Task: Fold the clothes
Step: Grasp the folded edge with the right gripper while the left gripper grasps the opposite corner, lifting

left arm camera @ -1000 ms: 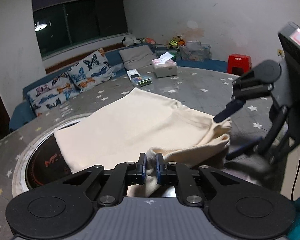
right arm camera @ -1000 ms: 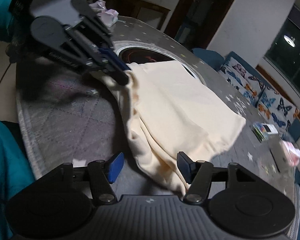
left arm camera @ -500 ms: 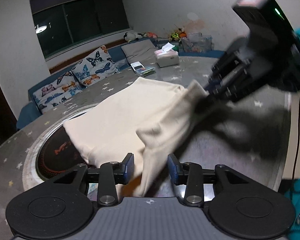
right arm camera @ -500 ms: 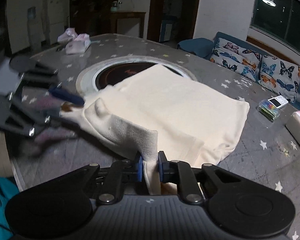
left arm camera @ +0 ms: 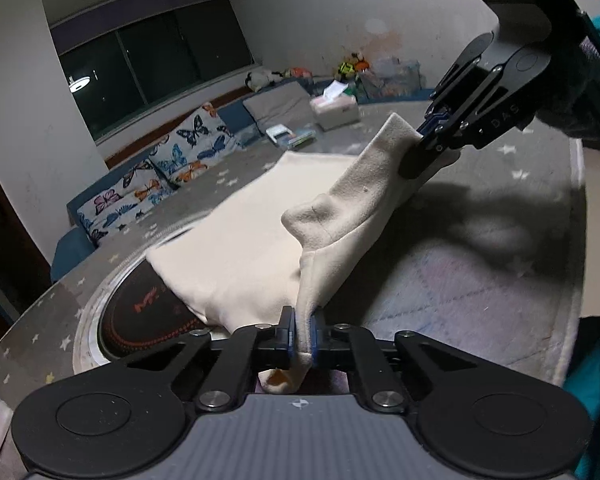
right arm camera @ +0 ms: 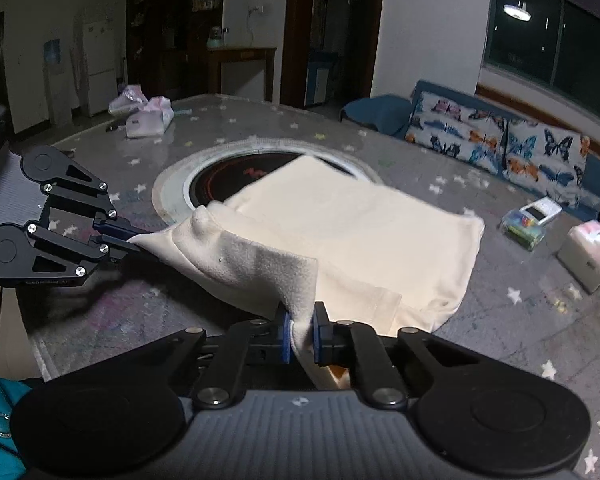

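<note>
Your left gripper (left arm camera: 303, 338) jaws, just closing, pinch the near edge of the cream fleece garment (left arm camera: 260, 216); your right gripper (right arm camera: 300, 334) jaws grip that edge too. Between them it lifts off the grey star-printed worktop (right arm camera: 520, 320). Beyond, the rest lies flat; I judge the fold barely begun.

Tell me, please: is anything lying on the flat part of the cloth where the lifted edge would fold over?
Nothing visible. Both the left gripper and right gripper pinch the cloth; its flat part is bare.
</note>
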Available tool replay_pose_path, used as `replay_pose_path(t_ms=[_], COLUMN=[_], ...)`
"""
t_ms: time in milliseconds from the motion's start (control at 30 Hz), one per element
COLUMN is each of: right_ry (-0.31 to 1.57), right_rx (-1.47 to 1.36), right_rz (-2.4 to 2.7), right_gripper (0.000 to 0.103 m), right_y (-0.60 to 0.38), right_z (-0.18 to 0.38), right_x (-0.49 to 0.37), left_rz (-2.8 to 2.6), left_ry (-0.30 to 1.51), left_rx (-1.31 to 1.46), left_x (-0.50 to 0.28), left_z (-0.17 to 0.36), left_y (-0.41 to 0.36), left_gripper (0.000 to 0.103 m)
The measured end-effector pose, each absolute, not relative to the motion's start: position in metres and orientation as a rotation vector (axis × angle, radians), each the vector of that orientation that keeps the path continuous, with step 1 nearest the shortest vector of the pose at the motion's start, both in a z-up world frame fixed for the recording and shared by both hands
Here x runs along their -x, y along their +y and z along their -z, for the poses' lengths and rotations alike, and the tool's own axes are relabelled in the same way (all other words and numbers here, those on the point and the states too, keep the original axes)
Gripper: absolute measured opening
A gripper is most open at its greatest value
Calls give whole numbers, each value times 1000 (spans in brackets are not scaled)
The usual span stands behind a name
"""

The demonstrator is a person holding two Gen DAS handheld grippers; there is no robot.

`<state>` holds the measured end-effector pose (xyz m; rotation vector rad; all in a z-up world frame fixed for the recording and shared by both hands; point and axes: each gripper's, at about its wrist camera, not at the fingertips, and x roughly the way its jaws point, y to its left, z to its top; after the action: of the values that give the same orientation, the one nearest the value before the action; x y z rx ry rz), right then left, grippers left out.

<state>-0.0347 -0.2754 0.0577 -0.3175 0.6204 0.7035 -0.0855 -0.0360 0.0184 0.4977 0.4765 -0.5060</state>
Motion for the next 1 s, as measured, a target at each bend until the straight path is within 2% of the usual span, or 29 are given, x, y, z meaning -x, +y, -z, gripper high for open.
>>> replay_pose_path(t_ms=[500, 700, 1000], right_ry=[578, 591, 624], right_rx=[342, 351, 354], right_rz=[-766, -749, -712], right_gripper=[9, 9, 9], right_y=[-294, -289, -279], right_z=[-118, -118, -120], right_x=[127, 101, 8], left_rz=[593, 557, 485], left_ry=[464, 459, 463], left_rx=[-397, -375, -359], left_x=[159, 124, 34], left_z=[-77, -78, -77], left_y=[-25, -28, -33], left_gripper=[7, 7, 7])
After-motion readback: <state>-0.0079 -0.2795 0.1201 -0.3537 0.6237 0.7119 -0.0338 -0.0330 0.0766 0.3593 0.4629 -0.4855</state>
